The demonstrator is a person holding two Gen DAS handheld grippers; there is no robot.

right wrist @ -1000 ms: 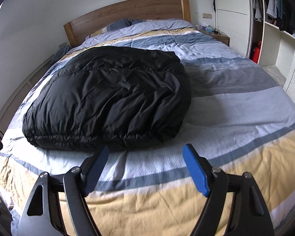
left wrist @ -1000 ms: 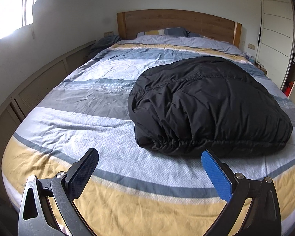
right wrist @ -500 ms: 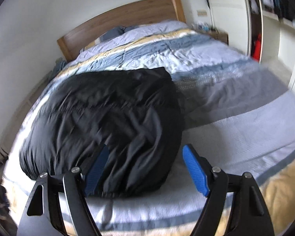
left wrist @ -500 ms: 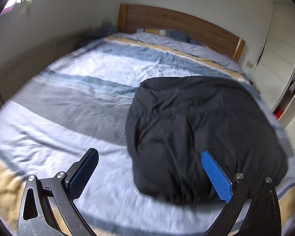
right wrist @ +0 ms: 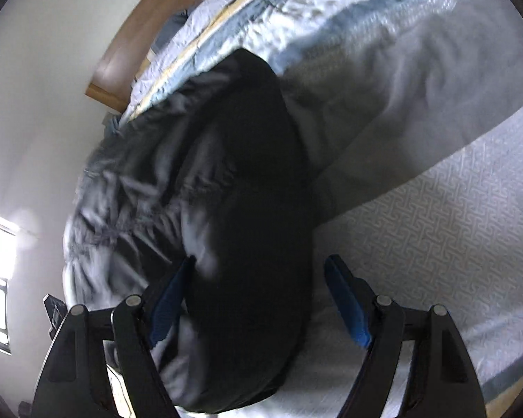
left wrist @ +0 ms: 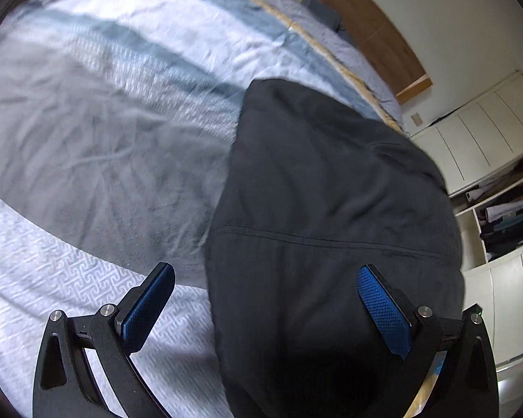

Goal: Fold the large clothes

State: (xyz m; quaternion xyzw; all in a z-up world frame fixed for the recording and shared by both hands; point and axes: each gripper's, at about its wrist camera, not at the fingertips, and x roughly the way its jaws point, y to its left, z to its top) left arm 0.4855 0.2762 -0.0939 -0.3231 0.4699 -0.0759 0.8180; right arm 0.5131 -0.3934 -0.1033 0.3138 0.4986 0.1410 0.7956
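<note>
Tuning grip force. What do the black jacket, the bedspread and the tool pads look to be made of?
Jacket: looks like thin synthetic shell over puffy fill; slight sheen, stitched seam, gathered wrinkles. Fill type cannot be told.
Bedspread: woven fabric, probably cotton or a blend; matte, creased, with a raised geometric weave in the pale band.
Left tool and right tool pads: blue, fine diamond texture, probably rubber or grippy plastic, on black arms.

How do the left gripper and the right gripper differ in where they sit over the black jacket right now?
The left gripper spans the black jacket edge: one pad is over the striped bedspread, the other over the jacket. The right gripper has the jacket's bulging side between its pads. The left wrist view shows a flatter, seamed jacket surface; the right wrist view shows a puffy, wrinkled side. Both grippers are open and hold nothing.
</note>
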